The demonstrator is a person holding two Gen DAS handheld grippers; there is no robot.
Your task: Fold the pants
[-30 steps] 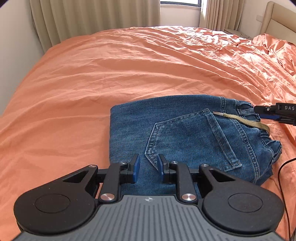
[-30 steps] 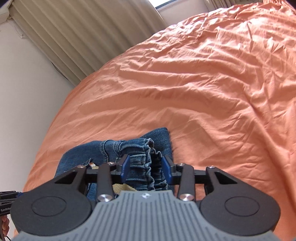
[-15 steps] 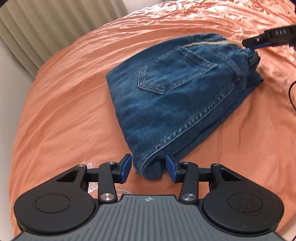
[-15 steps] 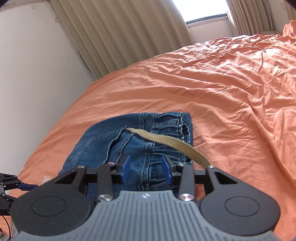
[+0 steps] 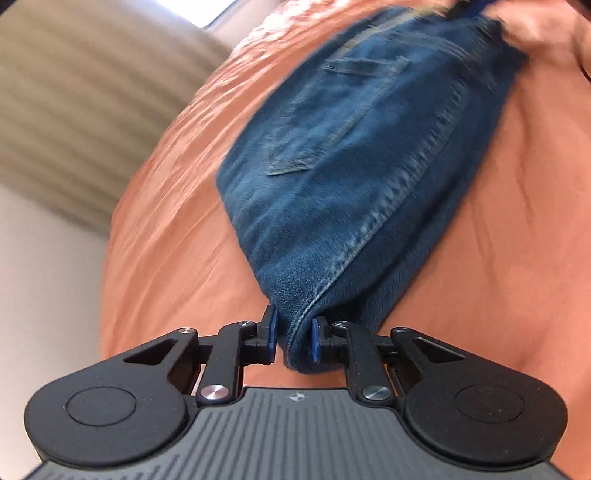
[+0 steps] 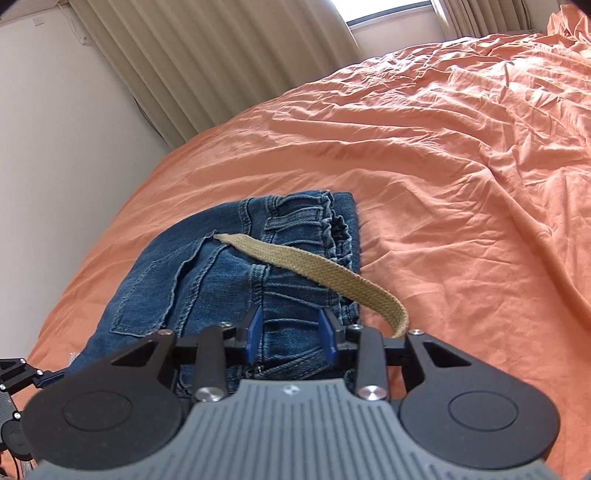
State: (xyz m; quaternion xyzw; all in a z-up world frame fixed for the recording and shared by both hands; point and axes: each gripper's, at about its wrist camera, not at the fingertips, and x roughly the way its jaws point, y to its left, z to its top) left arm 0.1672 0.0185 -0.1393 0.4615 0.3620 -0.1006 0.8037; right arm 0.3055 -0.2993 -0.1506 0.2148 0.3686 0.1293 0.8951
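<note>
The folded blue denim pants (image 5: 354, 162) lie on the orange bed sheet (image 5: 177, 206), back pocket up. My left gripper (image 5: 293, 334) is shut on the near folded corner of the pants. In the right wrist view the pants (image 6: 207, 273) show their elastic waistband and a tan drawstring (image 6: 325, 269) lying across it. My right gripper (image 6: 291, 334) has its jaws around the waistband end, pads apart with thick denim between them. The left gripper (image 6: 22, 373) shows at the lower left edge of that view.
The orange sheet (image 6: 443, 184) is wrinkled and spreads far to the right. Beige curtains (image 6: 207, 62) and a white wall (image 6: 55, 147) stand beyond the bed's left edge. A window (image 6: 388, 11) is behind the curtains.
My left gripper has closed on the pants' near corner and the view has tilted and blurred. My right gripper has moved down onto the waistband end.
</note>
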